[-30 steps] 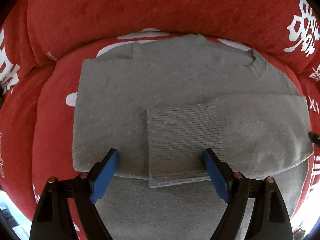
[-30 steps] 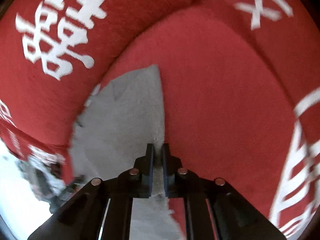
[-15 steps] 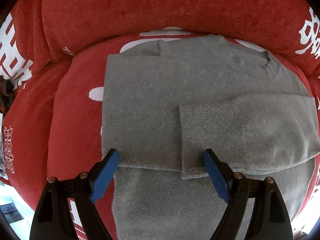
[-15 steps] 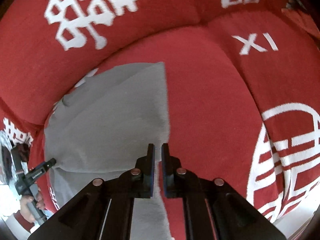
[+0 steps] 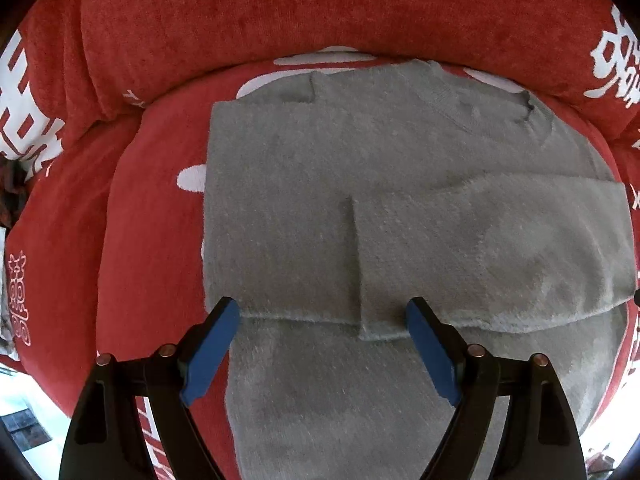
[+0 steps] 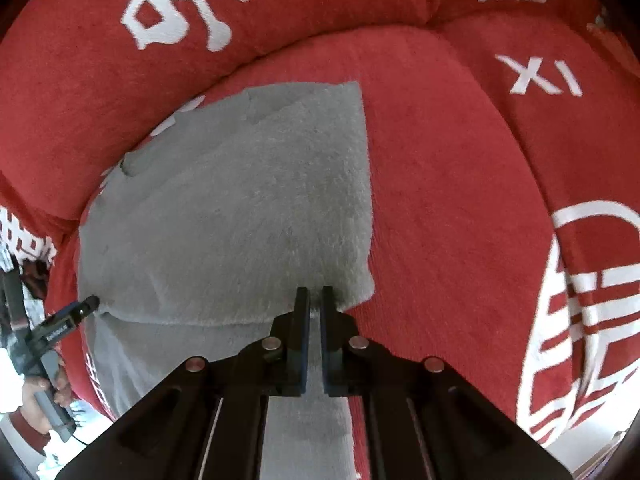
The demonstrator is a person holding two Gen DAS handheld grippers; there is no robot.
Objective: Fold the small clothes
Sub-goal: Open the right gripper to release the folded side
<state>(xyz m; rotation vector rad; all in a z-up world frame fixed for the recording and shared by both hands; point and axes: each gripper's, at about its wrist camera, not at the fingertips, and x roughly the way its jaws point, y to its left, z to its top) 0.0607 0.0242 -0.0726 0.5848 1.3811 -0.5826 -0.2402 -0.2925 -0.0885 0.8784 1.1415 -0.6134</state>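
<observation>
A grey knitted sweater (image 5: 380,208) lies flat on the red sofa seat (image 5: 152,240), neck towards the backrest. One sleeve (image 5: 500,256) is folded across its body, and the lower body runs down under the camera. My left gripper (image 5: 322,312) points down over the sleeve's lower edge, open wide, its blue pads apart with nothing gripped. In the right wrist view the sweater (image 6: 240,220) fills the left half. My right gripper (image 6: 315,294) hovers over its folded right edge, shut, with no cloth seen pinched. The left gripper's tip (image 6: 86,306) and a hand (image 6: 44,392) show at far left.
The red backrest cushions (image 5: 320,12) with white characters rise just behind the sweater. Bare red seat (image 6: 460,220) with white patterns spreads to the sweater's right. The sofa's front edge and bright floor (image 5: 16,400) show at lower left.
The right gripper has lifted and drawn back from the sweater's right edge, so more of the sweater shows; it stayed shut. The left view has shifted slightly leftwards; its jaws stayed open.
</observation>
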